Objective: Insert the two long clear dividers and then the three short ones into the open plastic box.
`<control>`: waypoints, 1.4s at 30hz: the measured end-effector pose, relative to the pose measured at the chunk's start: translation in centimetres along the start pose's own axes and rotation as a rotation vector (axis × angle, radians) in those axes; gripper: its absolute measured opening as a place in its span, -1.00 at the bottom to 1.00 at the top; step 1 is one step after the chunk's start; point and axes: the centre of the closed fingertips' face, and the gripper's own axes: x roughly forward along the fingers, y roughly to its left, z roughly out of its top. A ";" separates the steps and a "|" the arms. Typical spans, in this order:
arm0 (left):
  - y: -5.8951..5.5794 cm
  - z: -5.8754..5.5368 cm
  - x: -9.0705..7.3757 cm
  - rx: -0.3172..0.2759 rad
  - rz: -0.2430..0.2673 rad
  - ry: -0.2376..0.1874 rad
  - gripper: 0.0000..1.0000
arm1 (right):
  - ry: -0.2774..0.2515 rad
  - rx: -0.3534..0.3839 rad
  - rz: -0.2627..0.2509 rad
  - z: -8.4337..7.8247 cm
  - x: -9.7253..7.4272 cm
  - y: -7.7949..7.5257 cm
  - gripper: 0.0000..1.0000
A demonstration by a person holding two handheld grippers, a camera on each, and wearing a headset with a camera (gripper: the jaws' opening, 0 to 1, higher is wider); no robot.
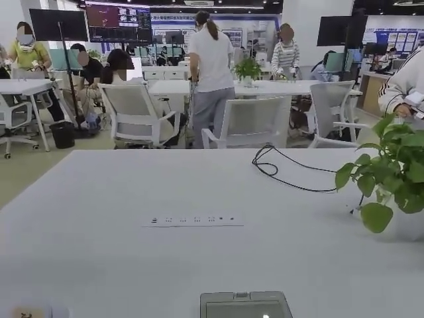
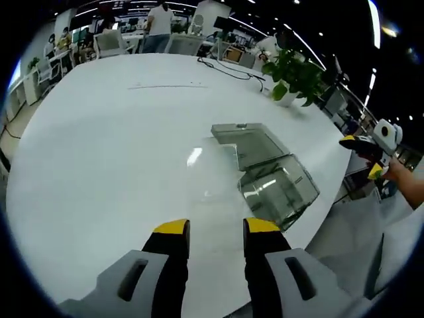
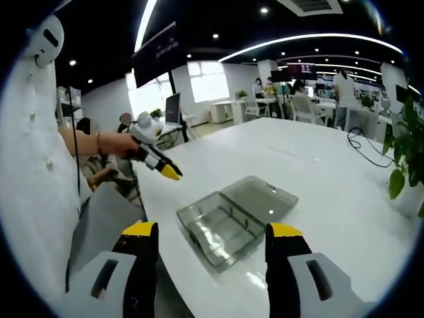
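White desk (image 2: pixel 99 146) carries the open clear plastic box (image 3: pixel 232 215) close to its near edge. The box lies straight ahead of the right gripper (image 3: pixel 212 232), whose fingers (image 3: pixel 285 232) stand wide apart and empty. From the left gripper (image 2: pixel 212 228), whose fingers are a little apart and also empty, it lies ahead and to the right.

Finding nothing readable: writing glowing on the far screen (image 1: pixel 119 23) and small marks sitting on the table strip (image 1: pixel 192 220), both blurring beyond reading.
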 end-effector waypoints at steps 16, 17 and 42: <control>-8.3 2.7 0.2 0.013 -0.170 -0.128 -0.39 | -0.097 0.101 -0.011 5.2 2.6 1.3 0.01; -8.6 2.9 0.3 0.013 -0.176 -0.134 -0.39 | -0.095 0.104 -0.019 5.2 2.7 1.3 -0.01; -14.9 4.2 1.3 0.169 -0.273 -0.182 -0.39 | -0.077 0.376 -0.086 4.0 6.9 2.7 -0.62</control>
